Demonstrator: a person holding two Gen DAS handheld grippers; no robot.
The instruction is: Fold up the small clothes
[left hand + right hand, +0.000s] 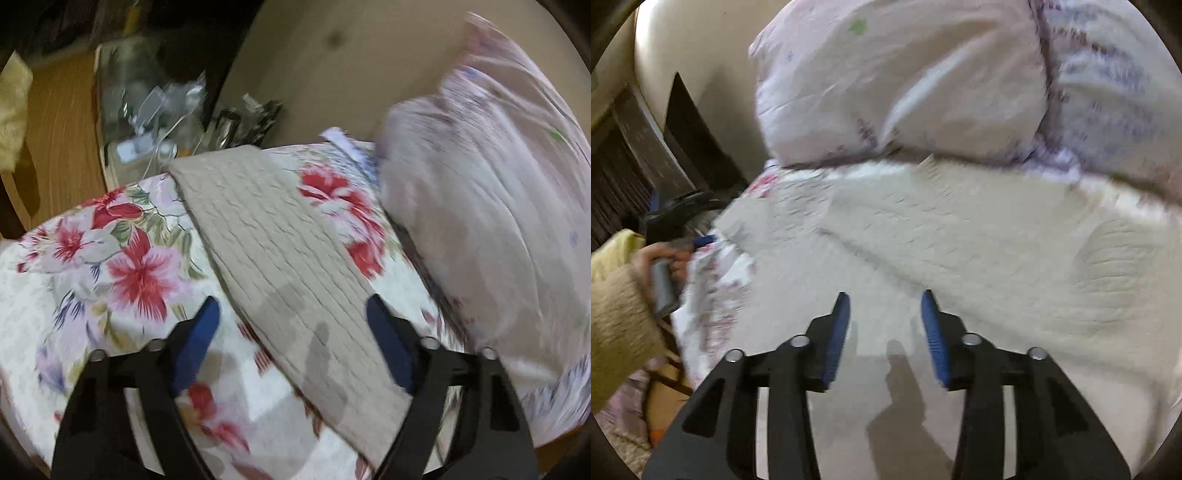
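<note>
A beige ribbed knit garment (280, 258) lies as a long folded strip across the floral bedspread (110, 258). My left gripper (291, 310) hovers open above its near end, blue pads apart, holding nothing. In the right wrist view the same beige knit (960, 240) spreads wide under my right gripper (886, 302), which is open and empty just above the fabric. The left hand in a yellow sleeve holding the other gripper (665, 258) shows at the left edge.
A large pink-white pillow (480, 184) (905, 85) lies at the bed's far side beside the garment. Left of the bed stands a wooden table with clear clutter (147, 103). A beige headboard (332, 55) rises behind.
</note>
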